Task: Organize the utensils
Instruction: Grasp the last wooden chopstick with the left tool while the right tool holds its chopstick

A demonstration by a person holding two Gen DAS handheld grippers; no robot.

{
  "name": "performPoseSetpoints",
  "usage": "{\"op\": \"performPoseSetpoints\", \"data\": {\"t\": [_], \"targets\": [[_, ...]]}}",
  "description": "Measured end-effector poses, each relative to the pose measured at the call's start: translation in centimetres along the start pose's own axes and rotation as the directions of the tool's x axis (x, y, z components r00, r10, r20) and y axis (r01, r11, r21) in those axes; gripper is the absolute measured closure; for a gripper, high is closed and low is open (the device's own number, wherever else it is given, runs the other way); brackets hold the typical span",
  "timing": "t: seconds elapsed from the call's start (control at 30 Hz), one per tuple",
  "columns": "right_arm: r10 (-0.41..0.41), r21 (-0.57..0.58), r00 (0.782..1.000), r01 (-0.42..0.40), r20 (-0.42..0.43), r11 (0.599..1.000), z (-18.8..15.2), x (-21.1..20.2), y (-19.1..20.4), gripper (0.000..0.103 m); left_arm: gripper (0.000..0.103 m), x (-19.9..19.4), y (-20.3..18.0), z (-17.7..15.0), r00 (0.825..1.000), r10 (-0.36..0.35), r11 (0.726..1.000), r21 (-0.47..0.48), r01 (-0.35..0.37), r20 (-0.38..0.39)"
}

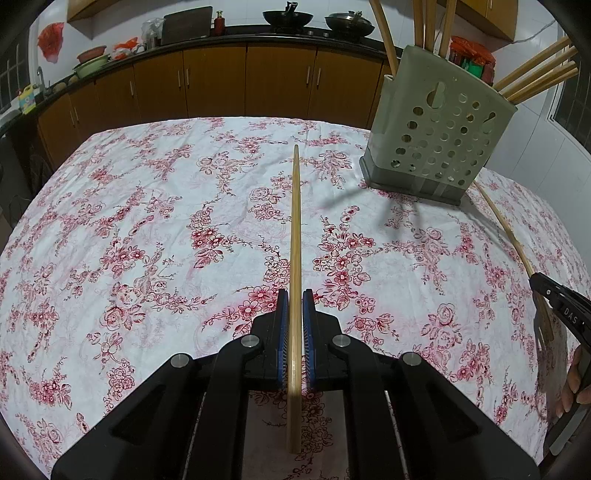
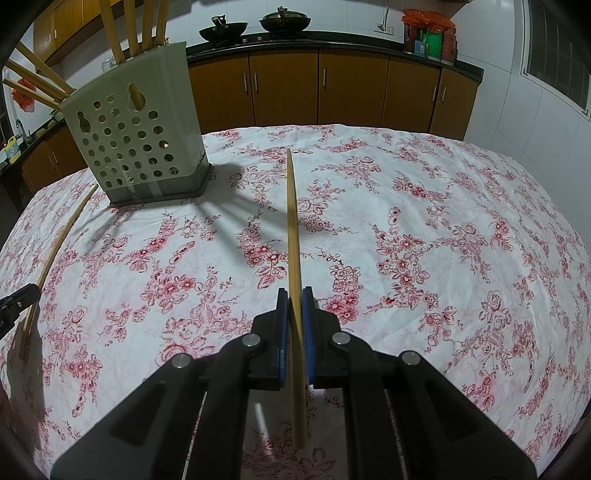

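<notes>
My left gripper (image 1: 294, 297) is shut on a bamboo chopstick (image 1: 295, 229) that points forward above the floral tablecloth. My right gripper (image 2: 294, 294) is shut on a second bamboo chopstick (image 2: 291, 221), also pointing forward. A pale green perforated utensil holder (image 1: 439, 125) stands at the far right in the left wrist view and at the far left in the right wrist view (image 2: 136, 129). Several chopsticks stick out of its top. Each gripper shows at the edge of the other's view, the right gripper (image 1: 561, 306) and the left gripper (image 2: 14, 299), each with its chopstick.
The table (image 1: 147, 221) is covered by a white cloth with red flowers. Behind it runs a counter with brown cabinets (image 2: 351, 88), two woks (image 2: 284, 20) and jars. A window (image 2: 557, 44) is at the right wall.
</notes>
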State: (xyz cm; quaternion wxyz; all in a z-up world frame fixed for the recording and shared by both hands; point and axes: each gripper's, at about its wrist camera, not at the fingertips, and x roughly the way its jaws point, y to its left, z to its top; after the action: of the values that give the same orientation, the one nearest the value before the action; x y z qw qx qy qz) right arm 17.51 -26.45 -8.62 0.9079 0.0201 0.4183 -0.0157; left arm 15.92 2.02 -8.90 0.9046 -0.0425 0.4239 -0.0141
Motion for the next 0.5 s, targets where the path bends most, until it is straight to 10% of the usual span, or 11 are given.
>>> {"op": "performPoseSetpoints", "data": {"t": [0.5], "targets": [[0.001,-0.001,1.0,-0.001,0.0,1.0,0.01,0.0,-0.08,0.093,0.094,0.03,-0.03,-0.01,1.0,0.0,1.0,0.0,0.0,0.0]]}}
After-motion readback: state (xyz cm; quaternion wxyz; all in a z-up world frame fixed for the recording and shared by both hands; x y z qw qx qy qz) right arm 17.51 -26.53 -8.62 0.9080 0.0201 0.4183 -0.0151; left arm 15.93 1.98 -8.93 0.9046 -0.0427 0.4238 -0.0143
